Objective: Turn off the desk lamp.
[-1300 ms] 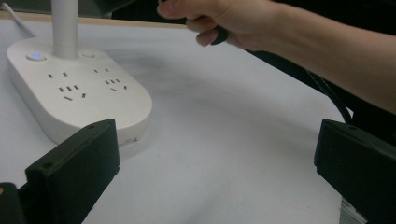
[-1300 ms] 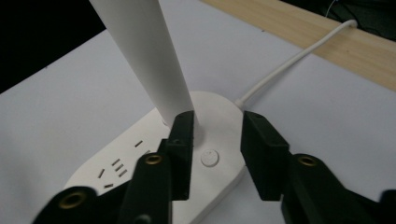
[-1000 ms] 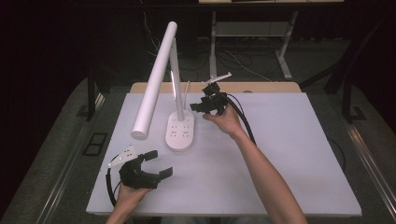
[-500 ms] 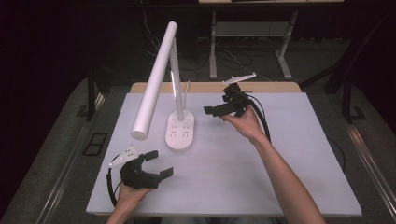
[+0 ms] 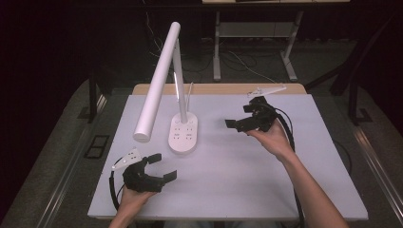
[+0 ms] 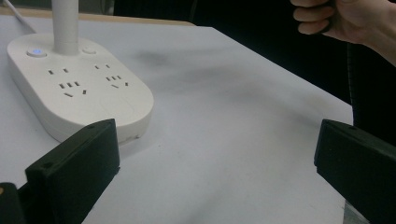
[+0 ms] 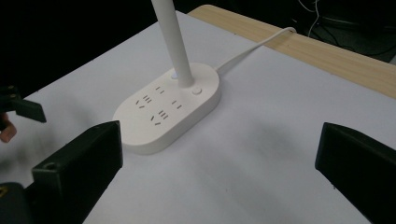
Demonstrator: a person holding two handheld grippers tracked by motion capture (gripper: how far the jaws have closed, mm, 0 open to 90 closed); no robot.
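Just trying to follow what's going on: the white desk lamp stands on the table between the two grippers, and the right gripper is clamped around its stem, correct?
Not quite. The right gripper is not on the lamp: the high view shows it open, held apart from the stem with nothing between its jaws. The lamp does stand on the table between the two grippers.
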